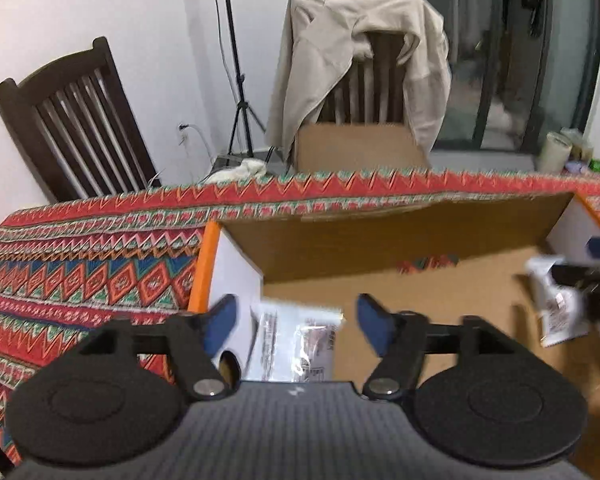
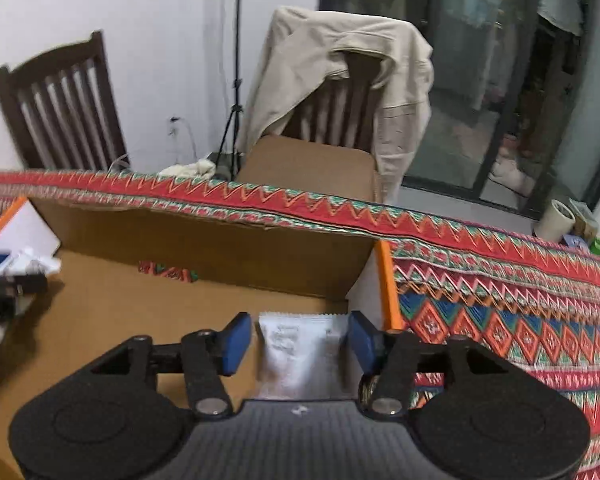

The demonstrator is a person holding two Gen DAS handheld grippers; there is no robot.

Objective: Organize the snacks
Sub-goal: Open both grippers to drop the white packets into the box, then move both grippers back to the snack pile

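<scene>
An open cardboard box (image 1: 400, 236) with orange-edged white side walls sits on the patterned tablecloth; it also shows in the right wrist view (image 2: 204, 240). My left gripper (image 1: 296, 320) is open over the box's left side, with a clear-and-white snack packet (image 1: 296, 340) lying between and below its blue pads, not gripped. My right gripper (image 2: 300, 340) is open over the box's right side, with a white snack packet (image 2: 300, 352) between its pads, apart from both. That packet (image 1: 556, 300) and the right gripper's tip show at the right edge of the left wrist view.
The table (image 1: 80, 264) carries a red zigzag cloth. Behind it stand a dark wooden chair (image 1: 72, 120), a chair draped with a beige jacket (image 1: 340, 60) holding a cardboard box (image 1: 356, 148), and a tripod (image 1: 236, 80). A tape roll (image 2: 556, 220) sits at the far right.
</scene>
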